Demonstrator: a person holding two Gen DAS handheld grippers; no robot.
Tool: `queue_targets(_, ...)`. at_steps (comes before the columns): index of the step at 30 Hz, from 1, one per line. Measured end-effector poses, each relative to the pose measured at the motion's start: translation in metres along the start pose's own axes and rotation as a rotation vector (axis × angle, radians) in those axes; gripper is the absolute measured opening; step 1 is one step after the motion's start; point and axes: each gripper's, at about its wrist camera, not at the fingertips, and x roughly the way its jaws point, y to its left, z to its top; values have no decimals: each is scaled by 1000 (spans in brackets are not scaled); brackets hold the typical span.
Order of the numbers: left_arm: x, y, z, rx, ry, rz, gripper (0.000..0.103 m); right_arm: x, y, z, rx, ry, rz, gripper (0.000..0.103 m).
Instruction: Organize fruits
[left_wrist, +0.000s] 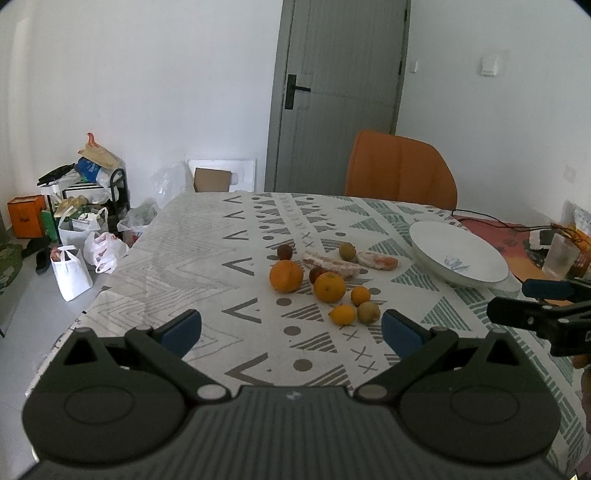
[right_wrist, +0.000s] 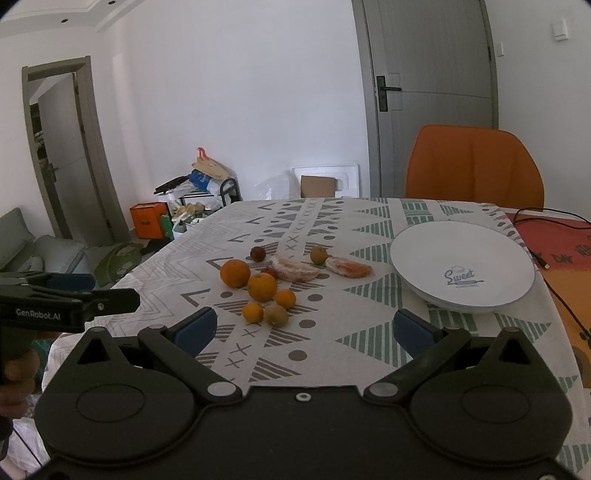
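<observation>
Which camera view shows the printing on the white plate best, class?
The right wrist view: the plate faces the camera and "Sweet" is readable. The left wrist view shows it more edge-on, its print a small blur.

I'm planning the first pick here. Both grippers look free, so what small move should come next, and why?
Probably ease the open right gripper forward over the nearest small orange. Both grippers are empty, the fruit lies loose on the tablecloth, and the white plate sits empty on that gripper's side.
</observation>
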Motion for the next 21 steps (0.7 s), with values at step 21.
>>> queue_targets(21,42,1,-16,-15,-10,-31,100,50,-1,-8,45,27,31,82)
